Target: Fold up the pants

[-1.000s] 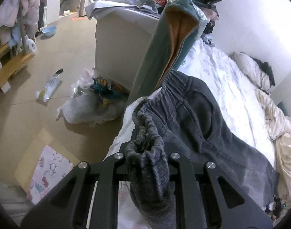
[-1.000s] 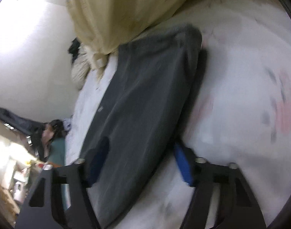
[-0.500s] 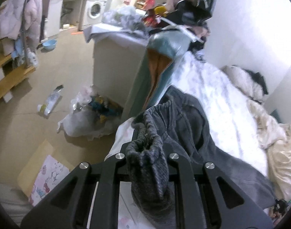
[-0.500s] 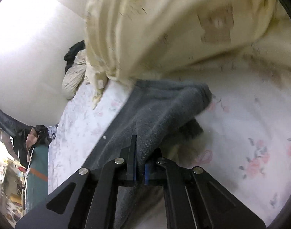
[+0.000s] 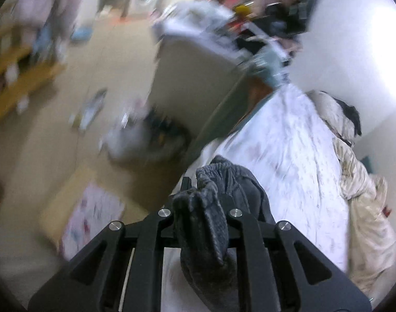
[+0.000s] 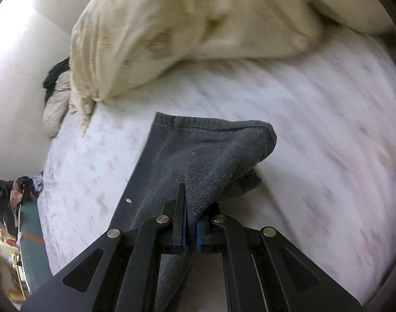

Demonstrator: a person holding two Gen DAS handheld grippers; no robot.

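The pants are dark grey. In the left wrist view my left gripper (image 5: pixel 200 208) is shut on their bunched elastic waistband (image 5: pixel 213 179), held above the bed's near edge; the rest of the fabric hangs below and is hidden. In the right wrist view my right gripper (image 6: pixel 190 215) is shut on the hem end of a pant leg (image 6: pixel 198 150), lifted off the white floral sheet (image 6: pixel 328 156). The leg's stitched hem lies across the view ahead of the fingers.
A cream quilt (image 6: pixel 187 26) is heaped at the far side of the bed, also in the left wrist view (image 5: pixel 367 208). A white cabinet (image 5: pixel 192 72) piled with clutter, a teal headboard and a plastic bag (image 5: pixel 135 140) on the floor stand beside the bed.
My right gripper shut on the pant leg's hem end and lifted it. My left gripper rose with the waistband, drawing the pants off the sheet; both views blur with motion.
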